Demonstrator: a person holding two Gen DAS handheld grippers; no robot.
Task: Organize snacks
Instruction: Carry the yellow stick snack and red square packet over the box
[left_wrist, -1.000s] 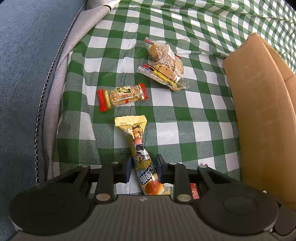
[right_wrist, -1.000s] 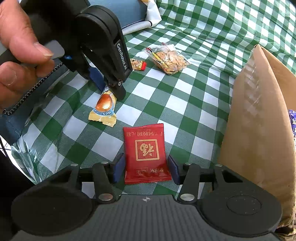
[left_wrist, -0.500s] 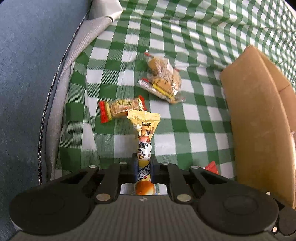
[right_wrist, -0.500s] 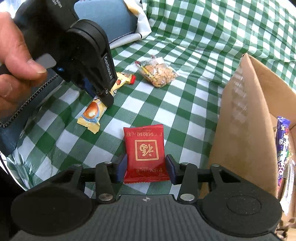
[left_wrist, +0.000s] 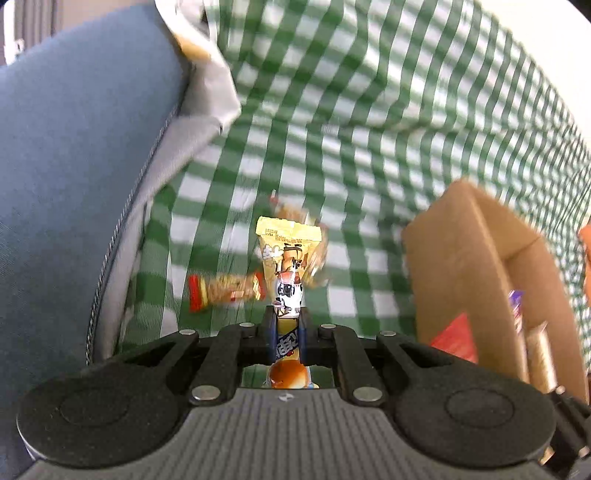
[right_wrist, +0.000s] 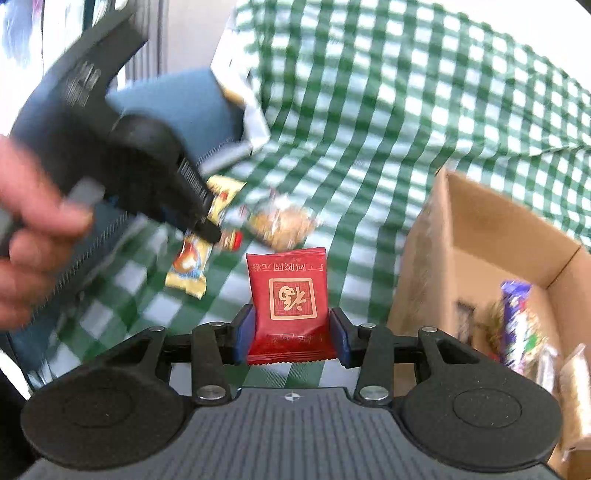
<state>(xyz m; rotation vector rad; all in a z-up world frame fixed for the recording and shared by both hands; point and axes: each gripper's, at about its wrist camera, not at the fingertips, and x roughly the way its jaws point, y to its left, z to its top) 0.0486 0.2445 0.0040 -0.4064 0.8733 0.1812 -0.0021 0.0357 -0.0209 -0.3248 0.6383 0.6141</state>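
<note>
My left gripper is shut on a long yellow snack packet, which stands up off the green checked cloth. The right wrist view shows that same gripper with the yellow packet hanging from it. My right gripper is shut on a flat red packet, its blue pads pressing both side edges, and the packet is held above the cloth. An open cardboard box stands to the right, with a purple packet and other snacks inside.
A red-ended snack bar and clear bags of biscuits lie on the cloth beyond the grippers. Blue fabric with a zip runs along the left edge. A person's hand holds the left gripper.
Both grippers have risen from the cloth with their packets. The left jaws shut on the yellow packet and the right jaws shut on the red one. More of the box's inside shows.
</note>
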